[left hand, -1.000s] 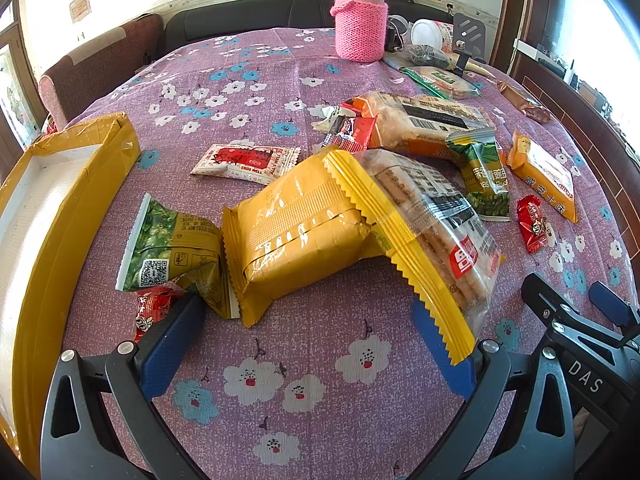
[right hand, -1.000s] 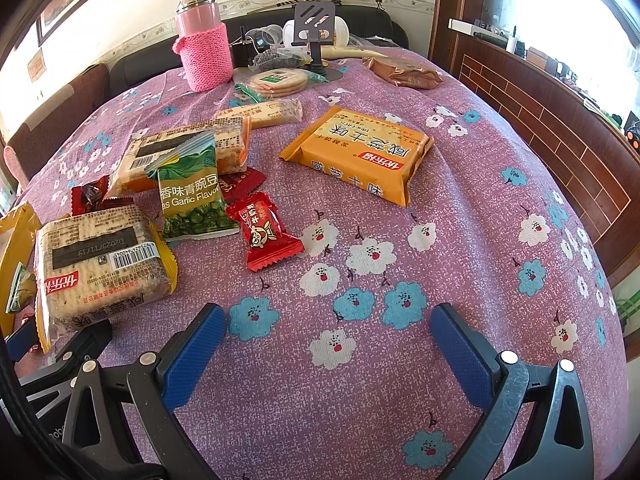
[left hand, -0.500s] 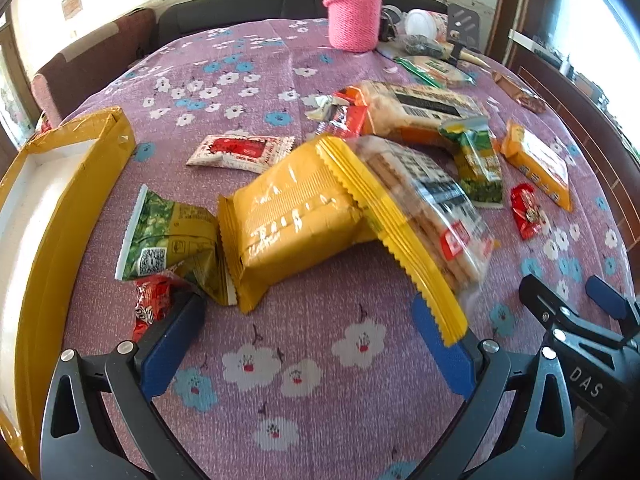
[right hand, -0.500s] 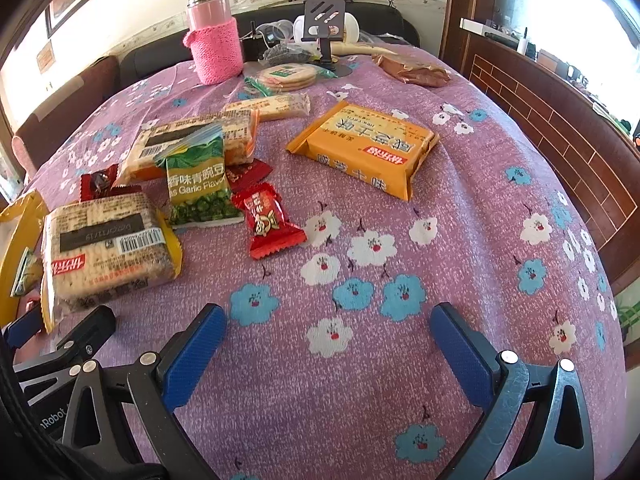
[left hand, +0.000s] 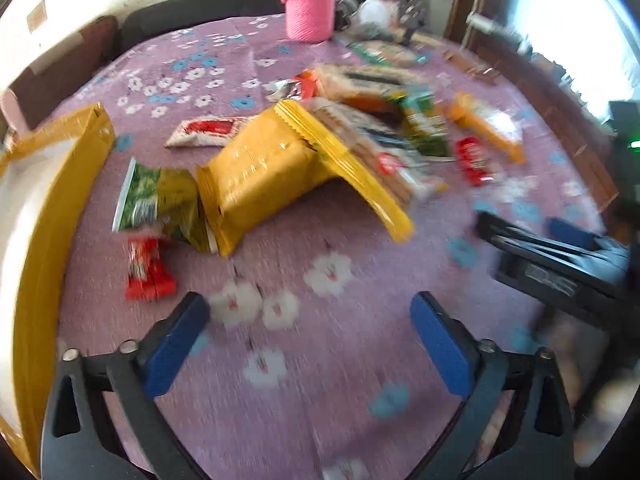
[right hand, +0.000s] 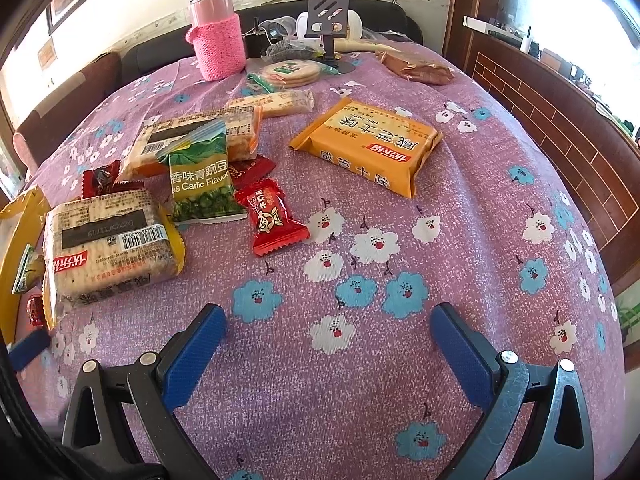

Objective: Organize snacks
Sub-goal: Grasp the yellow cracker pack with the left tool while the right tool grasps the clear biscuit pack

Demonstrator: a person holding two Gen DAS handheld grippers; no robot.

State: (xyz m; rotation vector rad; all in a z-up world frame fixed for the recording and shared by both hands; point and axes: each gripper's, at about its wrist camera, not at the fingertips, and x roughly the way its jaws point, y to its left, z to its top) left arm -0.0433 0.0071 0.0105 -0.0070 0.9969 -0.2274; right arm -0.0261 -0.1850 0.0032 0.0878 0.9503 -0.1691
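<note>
Purple floral cloth (right hand: pixel 460 208) is covering the table, and the snacks are lying scattered across its far and left parts. In the left wrist view a yellow biscuit pack (left hand: pixel 264 172) is sitting in the middle with its crimped end raised, leaning against a clear-wrapped cracker pack (left hand: pixel 372 148) just beside it. A green pea bag (left hand: pixel 160 204) is touching the yellow pack's near-left end, and a small red candy (left hand: pixel 148 268) is lying just in front of that bag. A yellow box (left hand: pixel 52 208) is running along the left edge, cut off by the frame.

The right wrist view is showing an orange biscuit pack (right hand: pixel 372 146) lying flat, a green garlic pea bag (right hand: pixel 204 178) resting partly over a long cracker pack (right hand: pixel 200 140), and a red wrapped candy (right hand: pixel 270 216) just beside it. A pink flask (right hand: pixel 216 28) is standing at the far edge.

The left gripper (left hand: pixel 308 320) is spread wide over bare cloth, grasping nothing. The right gripper (right hand: pixel 328 332) is likewise released, with nothing between its pads.

The left view is smearing with blur, so labels there are unreadable and the far clutter is hard to make out.
</note>
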